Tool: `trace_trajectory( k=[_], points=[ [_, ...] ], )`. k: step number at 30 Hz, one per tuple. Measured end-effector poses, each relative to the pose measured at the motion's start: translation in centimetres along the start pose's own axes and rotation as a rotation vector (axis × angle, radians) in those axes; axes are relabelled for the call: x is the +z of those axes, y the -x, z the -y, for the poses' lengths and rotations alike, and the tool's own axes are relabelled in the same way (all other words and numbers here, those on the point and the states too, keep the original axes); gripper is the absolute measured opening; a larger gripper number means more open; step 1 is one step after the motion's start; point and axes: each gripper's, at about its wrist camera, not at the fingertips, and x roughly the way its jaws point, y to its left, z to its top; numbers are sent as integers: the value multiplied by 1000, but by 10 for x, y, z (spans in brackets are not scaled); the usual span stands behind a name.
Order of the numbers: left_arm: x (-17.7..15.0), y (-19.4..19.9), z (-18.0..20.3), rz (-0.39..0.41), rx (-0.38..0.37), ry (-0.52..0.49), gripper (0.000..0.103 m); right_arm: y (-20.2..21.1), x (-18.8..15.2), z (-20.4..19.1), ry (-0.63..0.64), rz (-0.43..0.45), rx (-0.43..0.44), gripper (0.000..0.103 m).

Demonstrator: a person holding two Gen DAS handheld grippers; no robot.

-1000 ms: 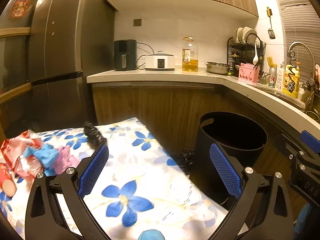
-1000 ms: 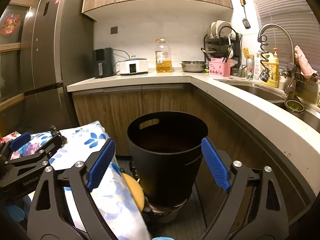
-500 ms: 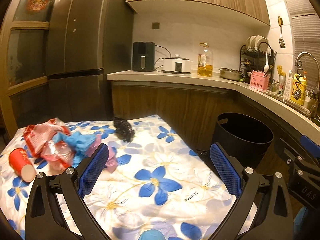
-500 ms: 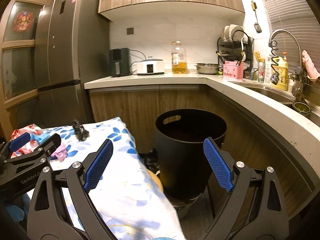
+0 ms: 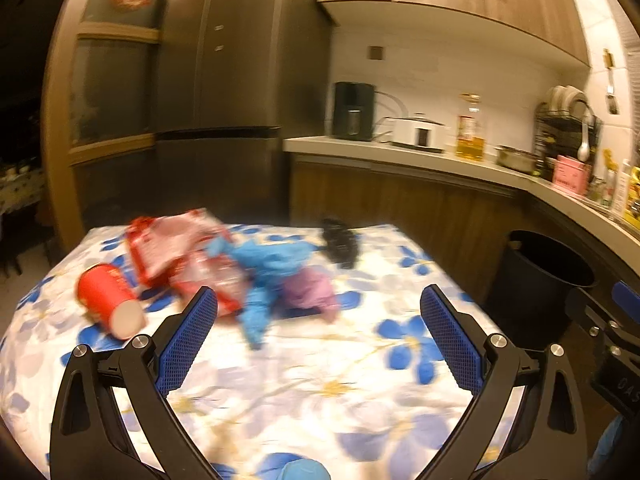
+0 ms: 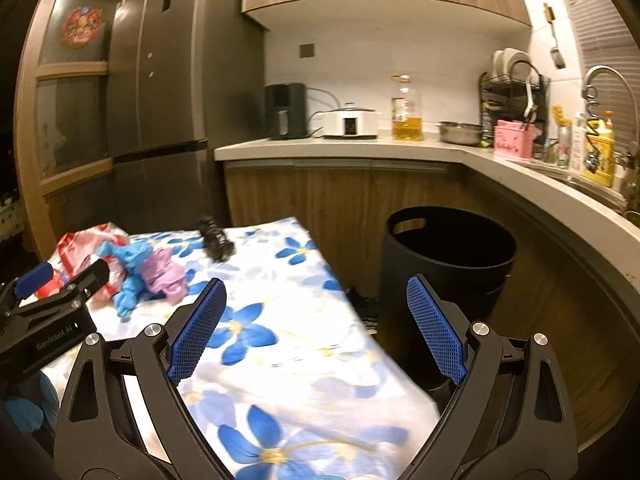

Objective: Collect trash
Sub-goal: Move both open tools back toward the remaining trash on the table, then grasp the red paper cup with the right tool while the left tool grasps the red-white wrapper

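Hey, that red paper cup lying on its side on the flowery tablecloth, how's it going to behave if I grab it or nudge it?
The red paper cup lies on its side, so a nudge would probably send it rolling in a curve. It looks empty and thin-walled, so likely light and easy to crush under a hard squeeze. The soft tablecloth may slow any roll.

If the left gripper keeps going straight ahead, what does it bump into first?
Probably the purple wrapper beside the blue glove on the table. The left gripper is open and empty; blur hides depth.
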Motion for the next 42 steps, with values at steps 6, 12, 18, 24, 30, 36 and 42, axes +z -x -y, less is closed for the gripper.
trace_trajectory(
  k=[6,12,18,24,30,36,42],
  points=[
    [-3,-8,-58,-16,128,78,97,-10,-4,-34,44,-11,60,90],
    [-8,-7,-102,-26,214,118,97,-30,-11,-71,75,-46,135,90],
    [-12,-8,-123,-39,253,132,97,-54,-15,-109,102,-86,210,90],
    [-13,-7,-147,-34,292,152,97,-68,-16,-149,138,-92,308,90],
    [-13,3,-174,-25,344,176,97,-70,-21,-203,208,-94,450,90],
    [-17,18,-211,-27,417,218,97,-77,-25,-256,259,-121,575,90],
    [-19,30,-237,-20,489,236,97,-94,-27,-313,315,-173,672,90]
  ],
)
